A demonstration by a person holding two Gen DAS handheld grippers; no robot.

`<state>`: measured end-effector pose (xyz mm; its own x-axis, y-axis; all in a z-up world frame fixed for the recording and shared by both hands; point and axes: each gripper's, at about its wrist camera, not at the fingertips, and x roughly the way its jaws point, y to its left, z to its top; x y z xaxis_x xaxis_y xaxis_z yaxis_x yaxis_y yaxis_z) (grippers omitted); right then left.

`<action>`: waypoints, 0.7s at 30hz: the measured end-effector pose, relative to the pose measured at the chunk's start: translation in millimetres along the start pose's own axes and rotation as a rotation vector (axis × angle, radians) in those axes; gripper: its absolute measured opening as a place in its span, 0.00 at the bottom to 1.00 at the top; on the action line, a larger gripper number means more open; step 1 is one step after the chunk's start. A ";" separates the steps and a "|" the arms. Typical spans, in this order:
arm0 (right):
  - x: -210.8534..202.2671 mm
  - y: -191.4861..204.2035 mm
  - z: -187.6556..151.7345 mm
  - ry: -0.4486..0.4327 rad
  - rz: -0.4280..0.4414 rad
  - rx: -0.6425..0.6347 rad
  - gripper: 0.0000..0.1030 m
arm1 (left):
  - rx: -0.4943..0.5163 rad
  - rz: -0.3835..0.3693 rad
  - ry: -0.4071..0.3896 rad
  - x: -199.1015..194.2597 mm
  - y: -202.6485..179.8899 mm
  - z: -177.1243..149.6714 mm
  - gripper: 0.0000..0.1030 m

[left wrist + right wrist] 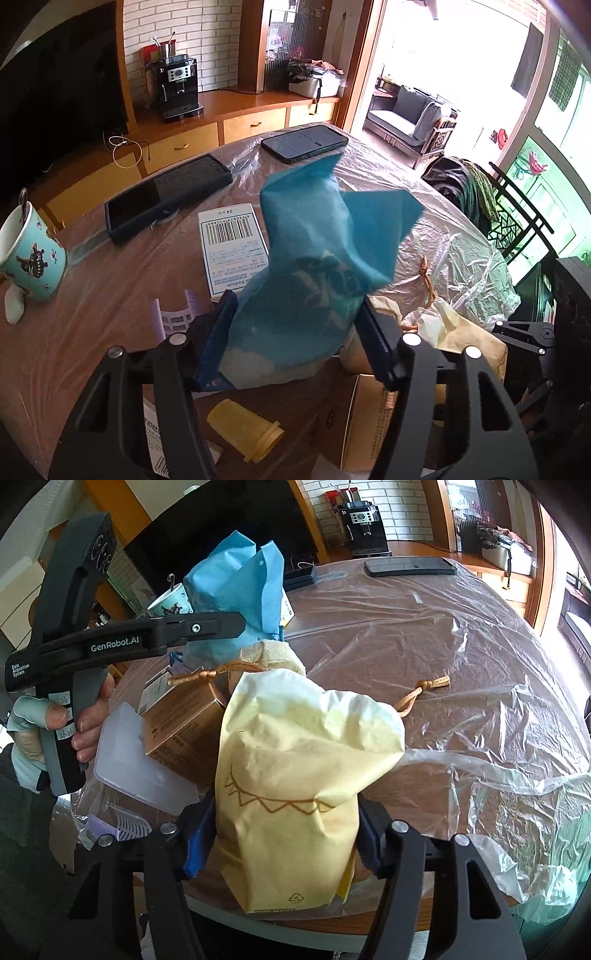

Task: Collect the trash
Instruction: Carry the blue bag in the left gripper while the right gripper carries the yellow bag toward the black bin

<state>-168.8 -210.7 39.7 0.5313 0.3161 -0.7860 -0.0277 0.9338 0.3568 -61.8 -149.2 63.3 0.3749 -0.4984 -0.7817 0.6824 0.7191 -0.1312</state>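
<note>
**Two pieces of trash lifted, one in each hand-held gripper**

From the left wrist view, we see our left hand-held gripper (pixel 297 332) clamped on a crumpled blue wrapper (pixel 317 266), pinched at its lower end so the rest stands free above the bench (pixel 110 317). Its long axis runs up and away from us, the loose corners fanning outward at the top. We judge it is held low to keep the floppy paper from folding over the fingers. A white barcode box (pixel 232 243), a yellow cap (pixel 243 424) and a patterned mug (pixel 31 254) lie below on the plastic sheet.

From the right wrist view, our right hand-held gripper (pixel 284 834) squeezes a yellow paper bag (pixel 295 812) near its base. The bag stands roughly upright, its folded mouth pointing away and slightly right. The blue wrapper (pixel 236 587) shows beyond, just left of it, and a brown carton (pixel 177 723) sits between them.
</note>
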 end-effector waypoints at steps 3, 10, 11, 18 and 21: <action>-6.1 -4.1 -0.1 -0.010 0.025 0.014 0.59 | -0.051 -0.046 -0.026 -9.1 7.6 -1.4 0.53; -13.8 -15.2 4.0 -0.026 0.060 0.042 0.58 | -0.089 -0.072 -0.051 -19.2 11.6 -5.7 0.42; -14.9 -16.3 4.9 -0.029 0.060 0.042 0.58 | -0.095 -0.069 -0.058 -21.2 12.4 -6.5 0.42; -24.3 -17.1 13.0 -0.059 0.062 0.027 0.58 | -0.162 -0.084 -0.112 -36.5 23.4 -10.7 0.39; -27.4 -14.9 19.9 -0.077 0.061 0.008 0.58 | -0.172 -0.057 -0.142 -47.2 24.4 -15.0 0.39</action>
<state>-166.1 -236.6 66.0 0.5923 0.3586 -0.7215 -0.0558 0.9116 0.4073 -72.2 -100.9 87.8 0.4313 -0.5952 -0.6781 0.5926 0.7536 -0.2845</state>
